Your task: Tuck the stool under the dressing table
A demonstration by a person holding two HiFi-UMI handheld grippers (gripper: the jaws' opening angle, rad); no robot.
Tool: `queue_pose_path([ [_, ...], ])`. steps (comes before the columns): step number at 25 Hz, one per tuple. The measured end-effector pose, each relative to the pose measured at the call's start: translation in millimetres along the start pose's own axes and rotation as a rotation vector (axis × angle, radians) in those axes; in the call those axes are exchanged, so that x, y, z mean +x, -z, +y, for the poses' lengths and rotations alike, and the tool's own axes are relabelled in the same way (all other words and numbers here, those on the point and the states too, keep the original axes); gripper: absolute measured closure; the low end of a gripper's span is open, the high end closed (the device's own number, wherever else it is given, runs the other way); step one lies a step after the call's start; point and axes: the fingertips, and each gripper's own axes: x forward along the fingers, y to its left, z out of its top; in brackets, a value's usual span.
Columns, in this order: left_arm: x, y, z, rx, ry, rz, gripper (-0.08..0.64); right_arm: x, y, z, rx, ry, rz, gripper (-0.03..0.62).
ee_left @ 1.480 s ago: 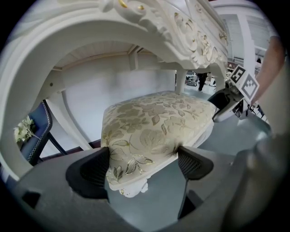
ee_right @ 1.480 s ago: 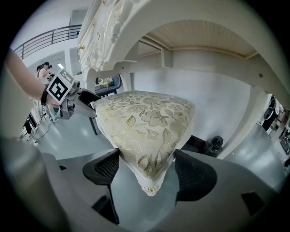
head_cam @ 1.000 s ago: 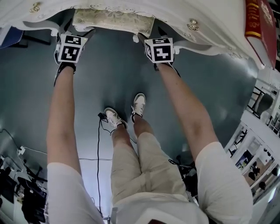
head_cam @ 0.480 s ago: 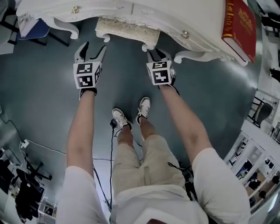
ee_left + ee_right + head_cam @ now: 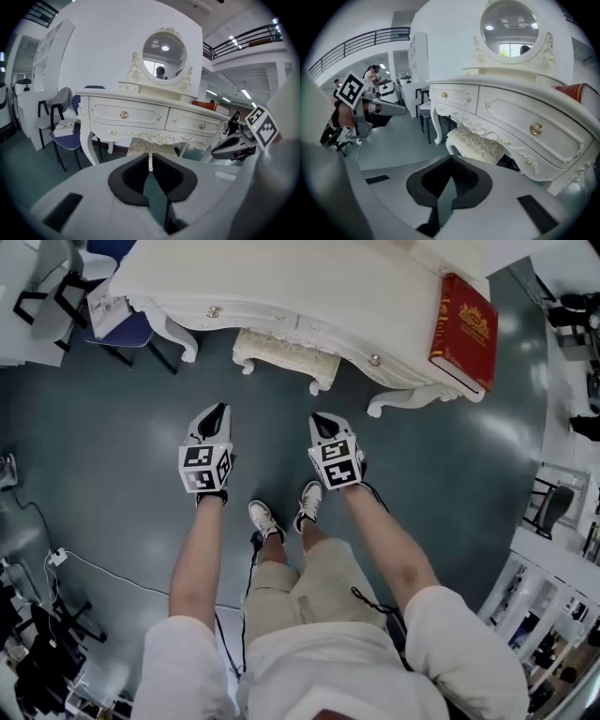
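With the stool (image 5: 286, 354) sitting tucked under the dressing-table counter (image 5: 309, 282), I hold my left hand-held gripper (image 5: 216, 416) and right hand-held gripper (image 5: 322, 423) well apart from it, jaws just closed on nothing, since no pushing seems left.

Most of stool (image 5: 286, 355) hidden under bench (image 5: 281, 282); only front edge and two front legs show. Bench's back cut off by head view's top edge. Red book (image 5: 464, 329): cover print too small to read.
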Motion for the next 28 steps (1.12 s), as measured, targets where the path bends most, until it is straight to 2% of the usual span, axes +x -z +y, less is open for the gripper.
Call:
queue_pose_path([
  [4, -30, -9, -13, -0.011, 0.001, 0.016, 0.543, -42, -23, 10, -0.034, -0.023, -0.049, 0.592],
  [9, -46, -26, -45, 0.026, 0.045, 0.043, 0.545, -89, -49, 21, -0.159, -0.036, -0.100, 0.593],
  [11, -56, -39, -54, 0.046, 0.060, 0.025, 0.545, -104, -55, 24, -0.154, -0.043, -0.121, 0.592],
  [13, -68, -52, -62, 0.084, 0.070, 0.010, 0.545, -118, -60, 25, -0.107, -0.050, -0.133, 0.594],
  [16, -79, -84, -73, 0.140, 0.072, -0.044, 0.545, -138, -79, 18, -0.091, -0.050, -0.170, 0.592],
  [21, -116, -128, -102, 0.184, 0.073, -0.143, 0.545, -194, -105, 11, -0.105, -0.050, -0.225, 0.592],
  [28, -189, -187, -106, 0.225, 0.030, -0.277, 0.545, -272, -167, 4, -0.099, -0.016, -0.394, 0.592],
])
